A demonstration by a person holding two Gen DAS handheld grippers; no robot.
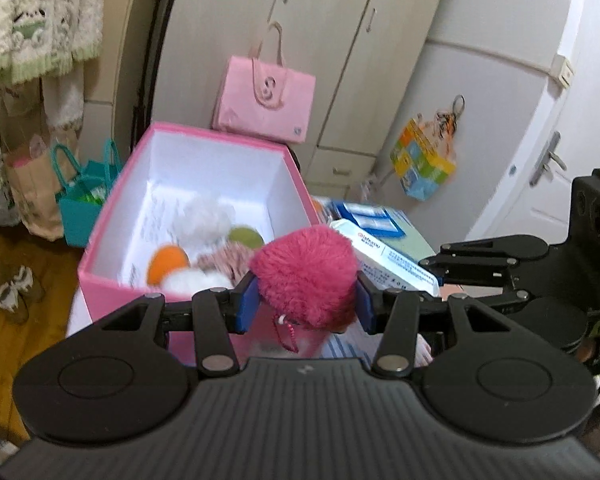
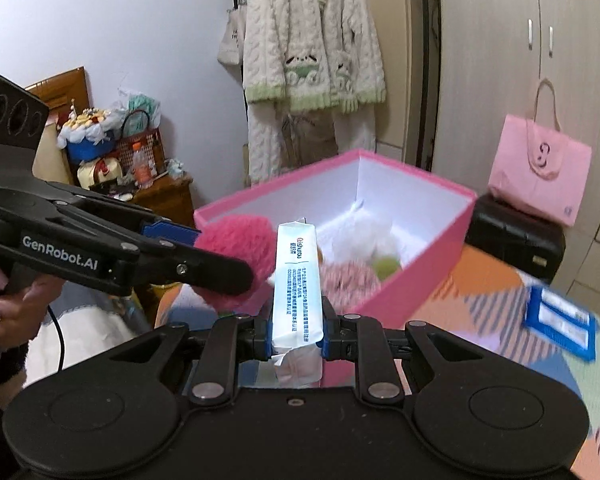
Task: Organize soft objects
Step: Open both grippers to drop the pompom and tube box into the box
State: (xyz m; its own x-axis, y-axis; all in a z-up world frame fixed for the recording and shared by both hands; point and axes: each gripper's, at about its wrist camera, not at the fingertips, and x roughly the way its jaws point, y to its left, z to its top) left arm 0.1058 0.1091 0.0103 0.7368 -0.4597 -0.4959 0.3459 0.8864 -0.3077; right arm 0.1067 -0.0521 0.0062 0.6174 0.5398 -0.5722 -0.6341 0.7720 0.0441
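The left gripper (image 1: 305,304) is clamped on a magenta plush pompom (image 1: 306,274); both blue pads press into its fluffy sides, and a thin pink cord (image 1: 289,334) hangs from its underside. The pompom is roughly round, so no long axis can be assigned; it sits in the air at the near corner of the pink box (image 1: 112,240), just outside the rim as the left wrist view shows it. The right gripper (image 2: 296,336) is clamped on a white tissue pack (image 2: 298,292), the pads pressing its two flat faces near the rear end. The pack stands on edge, and its long axis runs straight forward along the fingers, the far end pointing toward the open box and angled slightly upward in the right wrist view. The printed face carries a red logo near the far end. The pack is just beside the pompom, to the pompom's right; whether they touch cannot be told. The box is open-topped with a white interior and holds several soft items: a white plush (image 1: 204,218), an orange ball (image 1: 168,264), a green ball (image 1: 244,238) and a pink striped item (image 1: 226,260). A pink tote bag (image 1: 266,98) stands behind the box against the wardrobe (image 1: 332,20). A person's hand (image 2: 8,312) holds the left gripper's handle.
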